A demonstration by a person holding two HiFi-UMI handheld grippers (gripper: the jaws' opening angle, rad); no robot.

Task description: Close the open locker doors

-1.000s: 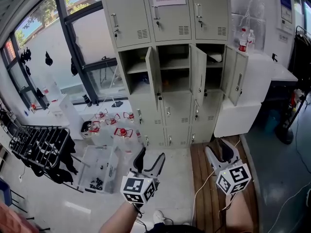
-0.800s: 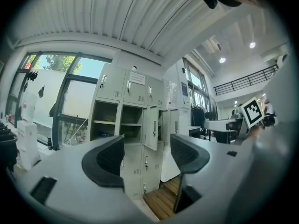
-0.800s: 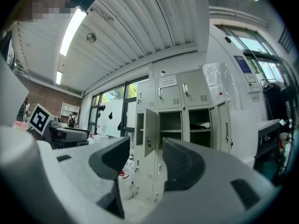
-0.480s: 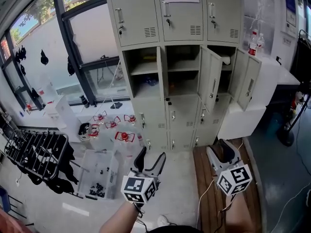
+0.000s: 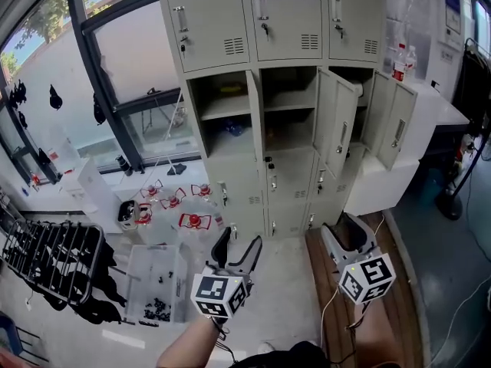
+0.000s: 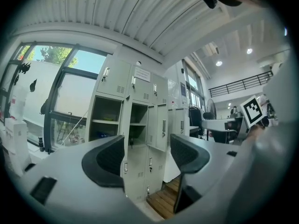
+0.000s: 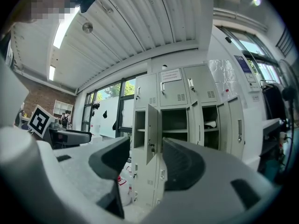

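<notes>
A grey locker block (image 5: 268, 90) stands ahead against the wall. Its middle row has three compartments with doors swung out: the left door (image 5: 254, 117), the middle door (image 5: 338, 133) and the right door (image 5: 393, 129). My left gripper (image 5: 238, 244) is held low in front of it, well short of the doors, open and empty. My right gripper (image 5: 347, 234) sits beside it, also open and empty. The left gripper view looks past my left gripper (image 6: 147, 148) to the open lockers (image 6: 135, 125). In the right gripper view, my right gripper (image 7: 142, 155) frames the left door (image 7: 152, 132).
A white bin (image 5: 157, 278) of small parts and several red-and-white items (image 5: 180, 209) lie on the floor left of the lockers. A black rack (image 5: 50, 255) stands at far left. A white table (image 5: 433, 113) with bottles (image 5: 399, 60) adjoins the lockers' right side. Wooden boards (image 5: 326, 282) and a cable lie underfoot.
The head view has drawn a little closer to the lockers and shifted. Both grippers stay open in about the same place. The three doors have not moved.
</notes>
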